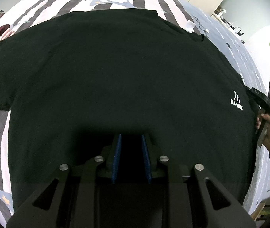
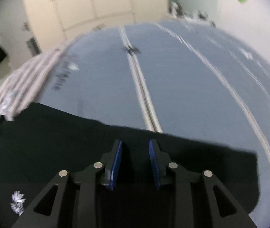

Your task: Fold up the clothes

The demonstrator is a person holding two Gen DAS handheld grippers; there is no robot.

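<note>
Black fabric: a dark T-shirt [image 1: 116, 72] lies spread flat on a bed [image 1: 40, 5] with a striped, star-printed cover; it fills most of the left wrist view.
Left tool: the left tool [image 1: 130, 157] points steeply down over the lower middle of the shirt. Its blue pads [image 1: 117, 157] stand a narrow gap apart with only shadow between them. Whether any cloth is pinched there cannot be told.
Right tool: the right tool [image 2: 135, 163] hangs over the shirt's right edge, its blue pads [image 2: 117, 163] parted and nothing visibly caught between them. It reads as released. This view is blurred.
Shirt from the right tool: black cloth [image 2: 59, 142] lies under the tool and off to its left. The shirt's edge runs across the picture just ahead of the fingertips, with blue bedding [image 2: 192, 85] beyond it.
Shirt from the left tool: the body stretches straight ahead to the far hem or collar edge, with one sleeve out to the left.
Landmark: a small white logo [image 1: 236, 100] sits near the shirt's right edge.
Person: a hand [image 1: 268, 127] holding the right tool shows at that same edge.
Nearer hand: judging from this, the right one is closer to the side edge that a fold toward the middle would lift.
Next move: likely needs the right tool to drop onto that edge and close.
</note>
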